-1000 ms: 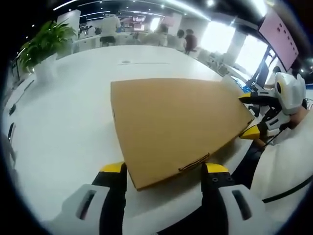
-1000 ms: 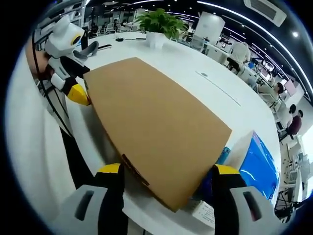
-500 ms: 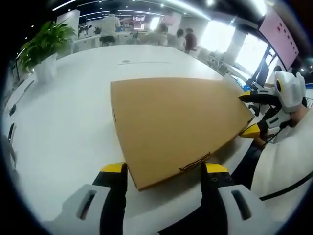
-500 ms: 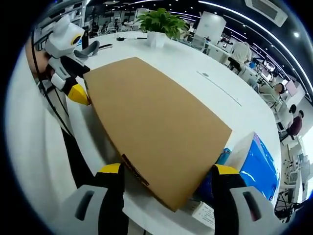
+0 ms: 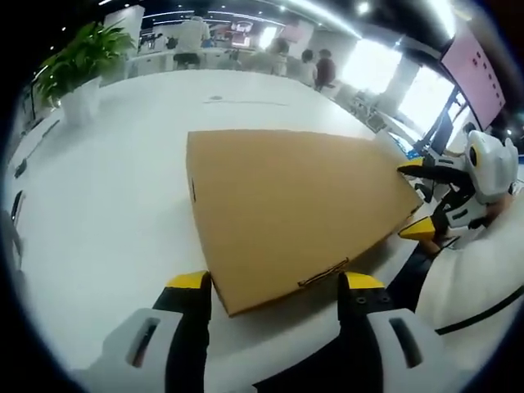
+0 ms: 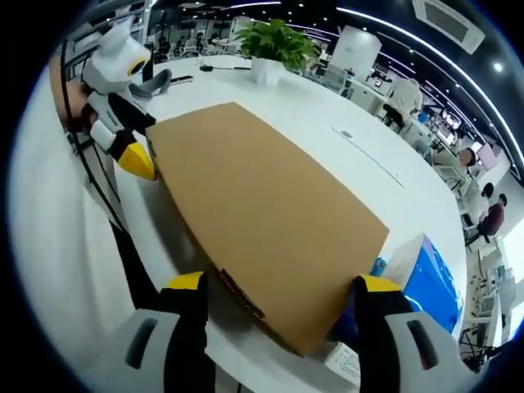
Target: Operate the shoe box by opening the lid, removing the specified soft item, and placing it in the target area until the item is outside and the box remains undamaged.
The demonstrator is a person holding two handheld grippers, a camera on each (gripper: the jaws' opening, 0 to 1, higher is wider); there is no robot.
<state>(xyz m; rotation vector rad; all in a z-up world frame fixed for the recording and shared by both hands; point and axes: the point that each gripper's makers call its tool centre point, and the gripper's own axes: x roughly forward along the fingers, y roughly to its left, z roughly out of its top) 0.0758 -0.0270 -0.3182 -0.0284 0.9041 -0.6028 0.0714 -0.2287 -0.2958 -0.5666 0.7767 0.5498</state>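
Note:
A brown cardboard shoe box (image 5: 295, 205) lies on the white table (image 5: 106, 188) with its lid down flat. My left gripper (image 5: 274, 286) is open, its yellow-tipped jaws standing either side of the box's near corner. In the left gripper view my right gripper (image 5: 414, 199) comes in from the right, open around the box's far corner. In the right gripper view the same box (image 6: 270, 221) runs away from my open right gripper (image 6: 282, 286), and my left gripper (image 6: 146, 123) sits at its far end. The soft item is hidden inside the box.
A blue and white box (image 6: 430, 278) stands just right of the shoe box, with a small white label (image 6: 340, 356) beside it. A potted plant (image 6: 274, 41) sits at the table's far side. A person's white sleeve (image 5: 483, 278) is close by, and people stand in the background.
Both views have shifted slightly with the hands. The box has not moved, its lid stays down, and both grippers stay open around its corners.

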